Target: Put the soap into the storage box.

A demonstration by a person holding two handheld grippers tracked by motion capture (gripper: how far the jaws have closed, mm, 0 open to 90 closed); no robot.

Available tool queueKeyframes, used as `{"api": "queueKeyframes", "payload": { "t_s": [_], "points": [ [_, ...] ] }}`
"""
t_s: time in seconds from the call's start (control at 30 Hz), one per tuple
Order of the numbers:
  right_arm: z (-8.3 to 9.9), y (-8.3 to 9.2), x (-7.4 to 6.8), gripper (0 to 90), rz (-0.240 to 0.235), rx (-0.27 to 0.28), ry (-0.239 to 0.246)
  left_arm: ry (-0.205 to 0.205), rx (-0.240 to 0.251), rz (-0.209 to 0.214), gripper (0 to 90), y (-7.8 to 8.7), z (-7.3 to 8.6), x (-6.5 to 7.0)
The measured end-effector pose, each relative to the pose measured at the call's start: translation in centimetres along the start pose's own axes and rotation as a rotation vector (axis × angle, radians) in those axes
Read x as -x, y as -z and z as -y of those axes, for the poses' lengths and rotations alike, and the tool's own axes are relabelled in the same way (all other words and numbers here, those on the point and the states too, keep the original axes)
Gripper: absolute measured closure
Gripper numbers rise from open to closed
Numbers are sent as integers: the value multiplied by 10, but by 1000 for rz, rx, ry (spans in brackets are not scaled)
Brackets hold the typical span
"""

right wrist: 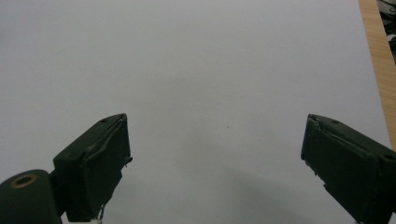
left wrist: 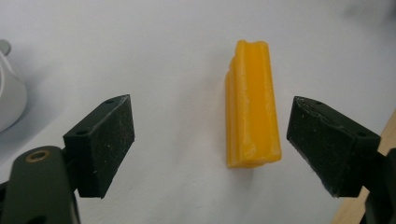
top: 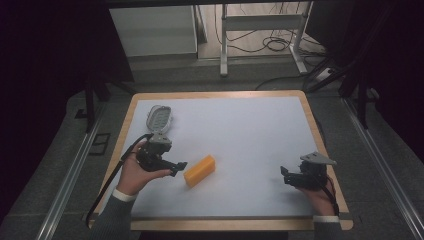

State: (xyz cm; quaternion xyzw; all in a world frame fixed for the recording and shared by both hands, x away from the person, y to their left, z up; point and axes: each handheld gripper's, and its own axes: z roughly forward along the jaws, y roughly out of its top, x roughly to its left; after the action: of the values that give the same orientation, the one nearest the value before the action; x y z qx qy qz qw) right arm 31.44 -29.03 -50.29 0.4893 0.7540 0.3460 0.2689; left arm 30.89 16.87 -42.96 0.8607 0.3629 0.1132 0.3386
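A yellow-orange block (top: pixel 199 170) lies flat on the white mat (top: pixel 240 130), left of centre. My left gripper (top: pixel 178 167) hovers just left of it, open, its jaws pointing at the block. In the left gripper view the ridged block (left wrist: pixel 253 105) lies lengthwise between and just ahead of the spread jaws, closer to the right one; the left gripper (left wrist: pixel 212 140) holds nothing. My right gripper (top: pixel 284 175) rests near the mat's front right, open and apart from the block. In the right gripper view the right gripper (right wrist: pixel 215 154) has bare mat between its jaws.
A grey-white oval dish (top: pixel 160 116) sits at the mat's back left; its white side (left wrist: pixel 9 98) edges into the left gripper view. The wooden table rim (top: pixel 320 135) frames the mat. Cables and a metal frame (top: pixel 260 30) lie on the floor beyond.
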Motion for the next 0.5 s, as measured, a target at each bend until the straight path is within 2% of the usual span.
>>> {"api": "queueKeyframes", "payload": {
  "t_s": [0.13, 0.2, 0.33, 0.43, 0.5],
  "points": [
    [1, -1, 0, 83, 6, -7, 2, -23, -5, 12, 159, -4, -6, 7],
    [1, -1, 1, 83, 9, -10, 1, -45, -25, 22, 159, -10, -11, 14],
    [1, -1, 1, 82, 11, -7, 1, -49, -30, 38, 163, -17, -14, 19],
    [1, -1, 2, 83, 10, -10, 1, -57, -65, 66, 182, -28, -17, 26],
    [1, -1, 2, 83, 11, -11, -1, -62, -70, 73, 191, -31, -18, 28]
  ]
}}
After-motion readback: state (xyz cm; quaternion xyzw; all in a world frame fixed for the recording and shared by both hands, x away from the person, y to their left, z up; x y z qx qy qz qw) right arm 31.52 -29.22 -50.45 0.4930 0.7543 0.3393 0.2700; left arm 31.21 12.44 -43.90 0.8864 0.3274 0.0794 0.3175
